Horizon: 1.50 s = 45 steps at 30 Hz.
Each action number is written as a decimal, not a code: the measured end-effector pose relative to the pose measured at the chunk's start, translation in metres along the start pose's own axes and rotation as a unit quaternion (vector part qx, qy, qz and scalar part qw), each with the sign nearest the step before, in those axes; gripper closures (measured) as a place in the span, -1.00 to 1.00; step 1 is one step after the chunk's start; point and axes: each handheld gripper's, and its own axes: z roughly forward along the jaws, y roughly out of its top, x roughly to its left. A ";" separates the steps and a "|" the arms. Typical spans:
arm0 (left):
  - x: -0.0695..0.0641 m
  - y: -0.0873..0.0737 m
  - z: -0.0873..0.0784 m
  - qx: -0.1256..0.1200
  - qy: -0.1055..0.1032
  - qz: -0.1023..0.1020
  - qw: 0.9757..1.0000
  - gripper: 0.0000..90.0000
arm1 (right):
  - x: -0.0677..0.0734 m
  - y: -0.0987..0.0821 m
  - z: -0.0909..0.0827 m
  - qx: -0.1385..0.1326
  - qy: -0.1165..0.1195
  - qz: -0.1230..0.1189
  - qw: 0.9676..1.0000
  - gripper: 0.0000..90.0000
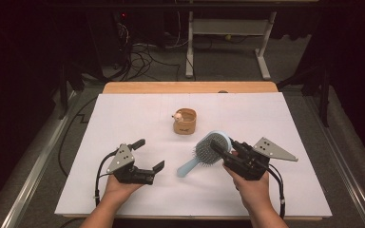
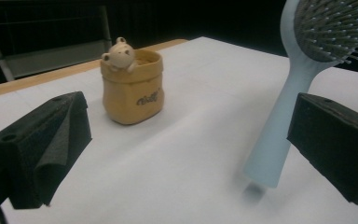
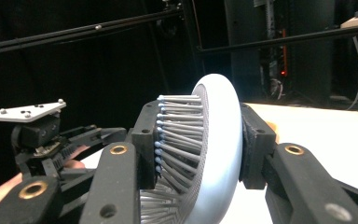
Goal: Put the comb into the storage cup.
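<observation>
Bristles are pressing right up against the lens in the right gripper view, where the right tongs (image 3: 200, 154) are pinching the head of the pale blue hairbrush (image 3: 214, 149): one pad is sitting on the bristle side, the other on the smooth back. Out beyond these tongs the handle is hanging free, sloping down toward the bench (image 1: 123, 118) with its tip hovering just above the white surface.

Opposite them, the left tongs (image 1: 148, 154) are standing spread with nothing between the pads, pointing toward the handle. In the left gripper view the handle is sitting just inside the far pad, not yet centred between the two.

Several things are threatening to go wrong, as I judge it. Bristles are giving way under pressure, so the brush head is probably sitting in a soft, springy grip and could pivot or slide out if the handle gets knocked. With the handle lying off to one side, one pad of the left tongs could strike it first and swing the brush round instead of catching it. A tapered, smooth handle may also squirt out of a closing pinch.

Beyond both tongs, well apart from the brush, the small yellow bear cup (image 1: 185, 120) is standing upright; a wide sweep forward could tip it.
</observation>
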 end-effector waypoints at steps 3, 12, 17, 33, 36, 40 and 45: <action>0.005 -0.001 -0.004 -0.003 0.008 -0.003 1.000 -0.99 | -0.003 0.001 -0.003 -0.002 -0.005 -0.001 1.000 0.33; 0.016 -0.007 -0.008 0.009 0.015 -0.009 1.000 -0.99 | -0.012 0.002 -0.010 -0.007 -0.019 -0.009 1.000 0.33; 0.019 -0.007 -0.011 0.006 0.018 -0.007 1.000 -0.99 | -0.016 0.004 -0.015 -0.008 -0.028 -0.017 0.999 0.33; 0.021 -0.011 -0.016 0.008 0.022 0.009 1.000 -0.99 | -0.032 0.010 -0.033 -0.029 -0.065 -0.026 0.997 0.33; 0.023 -0.012 -0.019 0.006 0.028 0.006 1.000 -0.99 | -0.034 0.010 -0.036 -0.032 -0.074 -0.031 0.996 0.33; 0.023 -0.015 -0.025 0.004 0.035 0.006 0.999 -0.99 | -0.037 0.011 -0.040 -0.035 -0.088 -0.038 0.995 0.33; 0.025 -0.018 -0.026 0.012 0.031 0.003 0.999 -0.99 | -0.039 0.012 -0.044 -0.043 -0.097 -0.043 0.993 0.33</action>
